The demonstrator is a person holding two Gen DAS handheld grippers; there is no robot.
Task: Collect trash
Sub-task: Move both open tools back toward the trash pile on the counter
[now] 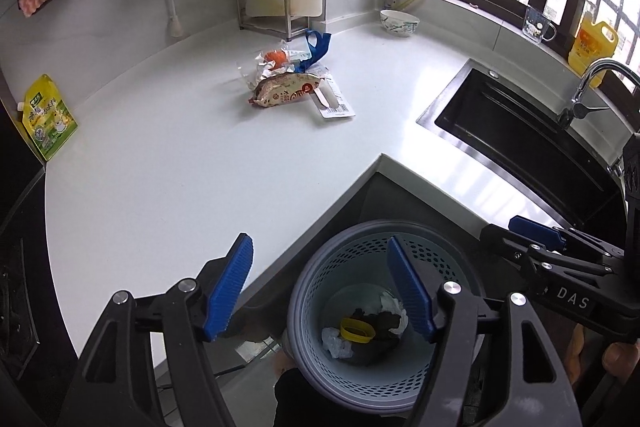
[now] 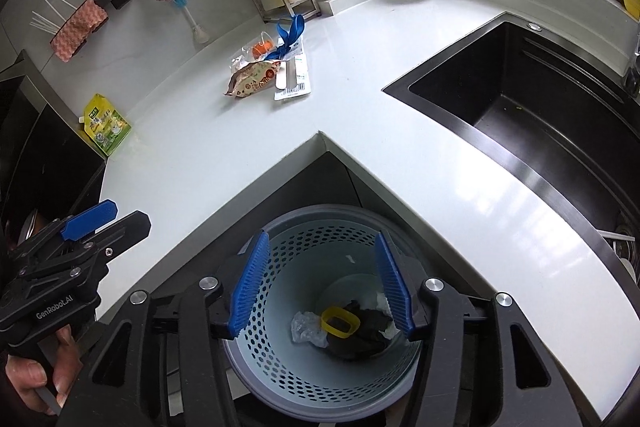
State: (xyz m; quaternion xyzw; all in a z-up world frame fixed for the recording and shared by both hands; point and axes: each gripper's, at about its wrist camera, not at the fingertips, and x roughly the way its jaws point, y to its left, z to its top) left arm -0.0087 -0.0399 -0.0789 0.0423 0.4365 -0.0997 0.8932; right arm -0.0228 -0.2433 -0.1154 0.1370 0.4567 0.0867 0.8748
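Observation:
A grey perforated trash basket [image 1: 320,307] [image 2: 280,355] stands on the floor in the counter's inner corner. It holds a yellow ring [image 2: 340,323], crumpled clear plastic and dark scraps. A pile of trash lies far back on the white counter: a brown snack wrapper [image 1: 286,89] [image 2: 252,81], a white blister card [image 1: 334,101] [image 2: 294,77], a blue ribbon [image 1: 316,49] [image 2: 290,35] and clear wrap with something orange [image 1: 276,57]. My left gripper [image 1: 320,287] is open and empty over the basket's left rim. My right gripper [image 2: 322,283] is open and empty above the basket.
A black sink [image 1: 532,135] [image 2: 532,119] with a faucet [image 1: 592,83] is at the right. A yellow-green pouch [image 1: 48,117] [image 2: 106,125] stands at the counter's left end. A bowl [image 1: 400,22], a cup [image 1: 538,25], an oil bottle [image 1: 592,45] and a metal rack [image 1: 266,7] line the back.

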